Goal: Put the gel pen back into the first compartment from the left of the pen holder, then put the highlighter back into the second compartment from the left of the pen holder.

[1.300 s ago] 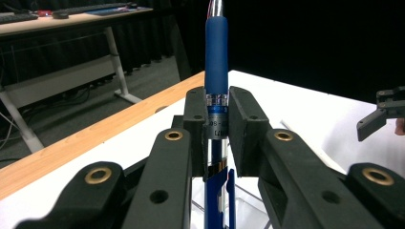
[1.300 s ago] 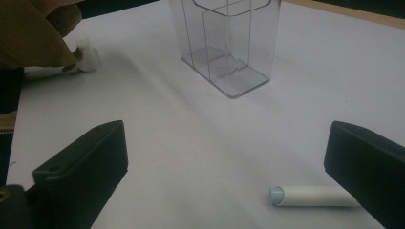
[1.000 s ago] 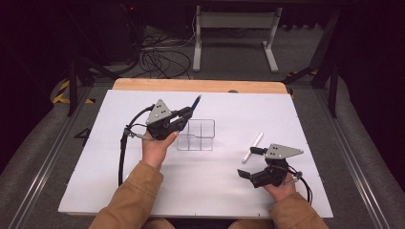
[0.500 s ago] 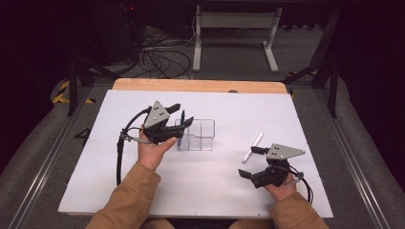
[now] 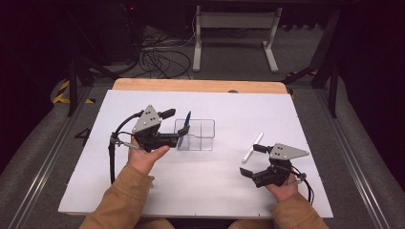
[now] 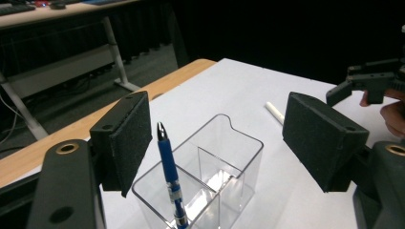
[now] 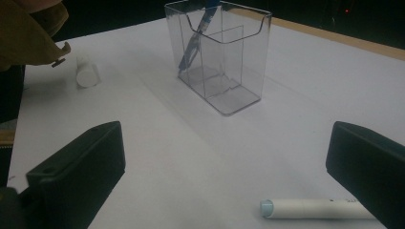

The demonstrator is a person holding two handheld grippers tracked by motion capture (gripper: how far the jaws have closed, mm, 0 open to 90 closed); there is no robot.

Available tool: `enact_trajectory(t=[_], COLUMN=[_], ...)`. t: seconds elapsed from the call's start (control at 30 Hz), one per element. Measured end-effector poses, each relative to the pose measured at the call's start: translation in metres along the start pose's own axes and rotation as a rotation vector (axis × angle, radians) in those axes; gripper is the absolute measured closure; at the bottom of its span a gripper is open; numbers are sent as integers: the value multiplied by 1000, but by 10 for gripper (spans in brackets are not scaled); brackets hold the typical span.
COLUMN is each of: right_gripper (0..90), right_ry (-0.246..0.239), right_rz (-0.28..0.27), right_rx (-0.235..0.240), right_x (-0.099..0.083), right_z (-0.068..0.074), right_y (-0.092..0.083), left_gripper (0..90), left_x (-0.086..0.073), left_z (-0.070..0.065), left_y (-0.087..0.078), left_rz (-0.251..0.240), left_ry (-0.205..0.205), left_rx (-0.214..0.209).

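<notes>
Since a second ago, the left claw (image 5: 180,136) has let go of the blue pen (image 5: 185,130), drawn back from it, and its jaws have just been opening; nothing sits between them now. That pen stands tilted in the left compartment of the clear holder (image 5: 203,136), tip end up, just past the claw at about one o'clock. Near the table's (image 5: 224,191) four o'clock edge, the right claw (image 5: 250,161) has kept still with jaws wide apart, empty. At its twelve o'clock lies a white marker (image 5: 251,148), untouched.
</notes>
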State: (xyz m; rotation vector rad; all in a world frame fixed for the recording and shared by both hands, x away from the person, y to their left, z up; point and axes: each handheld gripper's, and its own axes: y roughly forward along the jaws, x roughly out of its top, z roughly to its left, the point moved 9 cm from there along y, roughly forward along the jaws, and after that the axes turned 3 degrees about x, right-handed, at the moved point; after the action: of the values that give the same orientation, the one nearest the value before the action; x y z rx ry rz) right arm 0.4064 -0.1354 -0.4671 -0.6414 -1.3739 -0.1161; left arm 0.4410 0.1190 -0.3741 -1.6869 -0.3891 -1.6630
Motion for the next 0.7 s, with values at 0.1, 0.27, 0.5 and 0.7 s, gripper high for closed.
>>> enact_trajectory(t=[0.1, 0.27, 0.5, 0.7], right_gripper=[0, 1, 3, 8], right_ry=[-3, -9, 2, 34], right_rz=[1, -10, -32, -66], right_rx=[1, 0, -26, -54], right_x=[0, 2, 6, 13], right_z=[0, 2, -1, -4], right_y=[0, -3, -5, -8], left_gripper=[244, 224, 211, 201], left_x=[0, -1, -13, -30], left_z=[-2, -6, -19, -23], left_y=[-1, -7, -19, -34], left_rz=[3, 18, 42, 45], left_ry=[-11, -37, -23, -25], left_rx=[-15, -64, -111, -140])
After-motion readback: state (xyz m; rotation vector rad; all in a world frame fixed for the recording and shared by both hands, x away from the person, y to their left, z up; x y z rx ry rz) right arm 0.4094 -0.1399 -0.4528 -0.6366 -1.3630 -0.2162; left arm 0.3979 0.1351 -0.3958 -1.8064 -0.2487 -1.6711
